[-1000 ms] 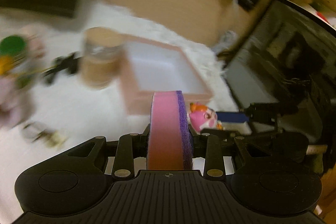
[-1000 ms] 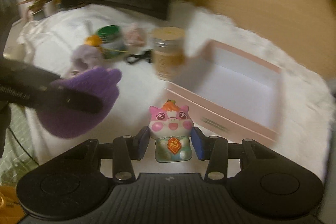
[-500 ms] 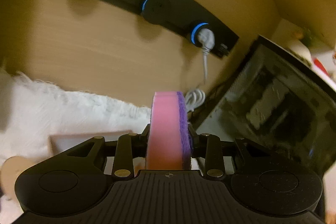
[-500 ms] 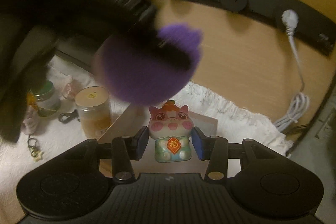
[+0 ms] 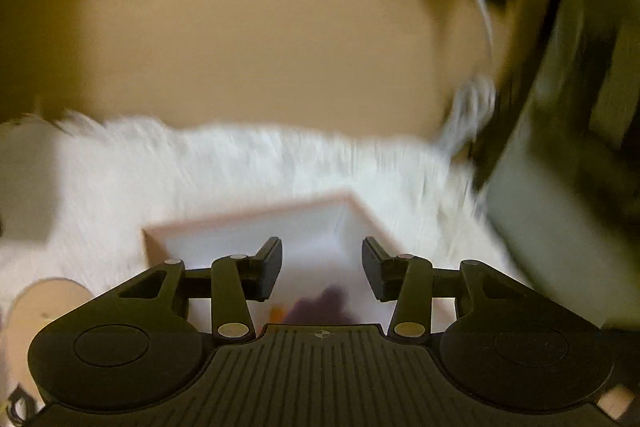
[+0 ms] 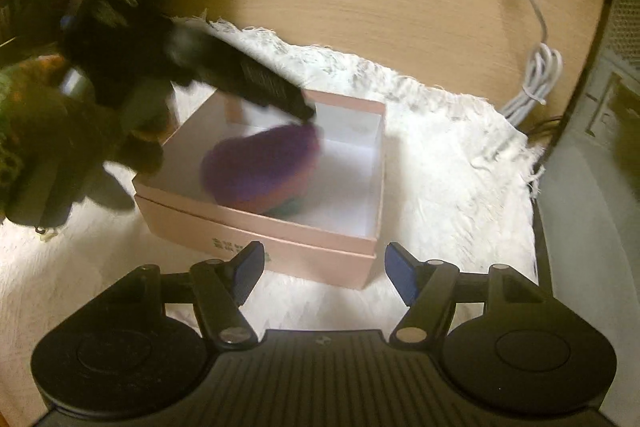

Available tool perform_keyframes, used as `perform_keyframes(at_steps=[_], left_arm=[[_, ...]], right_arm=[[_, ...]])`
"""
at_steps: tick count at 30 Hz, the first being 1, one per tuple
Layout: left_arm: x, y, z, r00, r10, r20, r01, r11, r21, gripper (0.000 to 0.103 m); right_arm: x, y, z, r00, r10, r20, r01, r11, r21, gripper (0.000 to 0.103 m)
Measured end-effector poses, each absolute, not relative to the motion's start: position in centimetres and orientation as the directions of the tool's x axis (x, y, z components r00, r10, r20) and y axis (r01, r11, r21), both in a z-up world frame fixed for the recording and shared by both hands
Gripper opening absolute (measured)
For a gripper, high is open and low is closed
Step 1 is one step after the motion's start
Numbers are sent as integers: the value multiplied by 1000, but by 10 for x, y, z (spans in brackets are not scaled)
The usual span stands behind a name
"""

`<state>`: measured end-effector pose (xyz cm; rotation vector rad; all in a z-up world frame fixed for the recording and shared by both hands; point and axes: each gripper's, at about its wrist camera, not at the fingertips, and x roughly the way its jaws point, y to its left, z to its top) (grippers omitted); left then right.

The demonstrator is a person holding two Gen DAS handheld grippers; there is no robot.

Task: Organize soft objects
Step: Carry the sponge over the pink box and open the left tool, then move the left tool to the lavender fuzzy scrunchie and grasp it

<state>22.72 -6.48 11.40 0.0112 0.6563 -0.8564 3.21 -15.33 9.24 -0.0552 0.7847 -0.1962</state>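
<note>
pink box [image 6: 320, 247], purple sponge [image 6: 260, 163] inside

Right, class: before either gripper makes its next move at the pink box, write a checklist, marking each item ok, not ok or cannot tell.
1. Left gripper empty: ok; jaws opening, nothing between them.
2. Right gripper empty: ok; jaws opening, nothing between them.
3. Purple and pink sponge inside the pink box: ok.
4. Sponge settled flat: cannot tell; it is blurred.
5. Left gripper clear of the box: not ok; the right wrist view shows it just above the sponge.
6. Box upright on the white rug: ok.
</note>
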Motion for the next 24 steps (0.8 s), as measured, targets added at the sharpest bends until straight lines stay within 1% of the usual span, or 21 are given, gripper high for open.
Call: perform_keyframes(at_steps=[3,5,7,10,13,16,20,24], left_arm=[[230,-35,139,497,-741,-451,657,661,-363,48],[228,-19,151,517,-753,-407,633,656,-410,48],[223,0,155,544,-736,-404,606,677,-417,48],[212,14,148,572,-680,-458,550,733,-401,48],[191,37,130,581,-637,-506,536,768,-351,48],[170,66,110,596,-570,-565,486,817,-312,48],[152,114,83,628,-466,-623,374,883,-283,48],[141,146,59,632,-381,-675,274,925,-265,48]], right_arm=[[28,-151,92,695,-190,-693,145,982,-124,70],[27,-151,92,698,-182,-692,137,983,-120,71],[23,-149,91,701,-163,-694,124,987,-106,71],[19,-141,89,700,-138,-701,104,990,-92,71],[23,-133,84,699,-111,-707,75,994,-83,71],[27,-124,82,691,-88,-718,42,996,-81,71],[37,-110,78,681,-53,-731,-1,997,-74,71],[46,-93,74,673,-12,-740,-54,996,-65,72]])
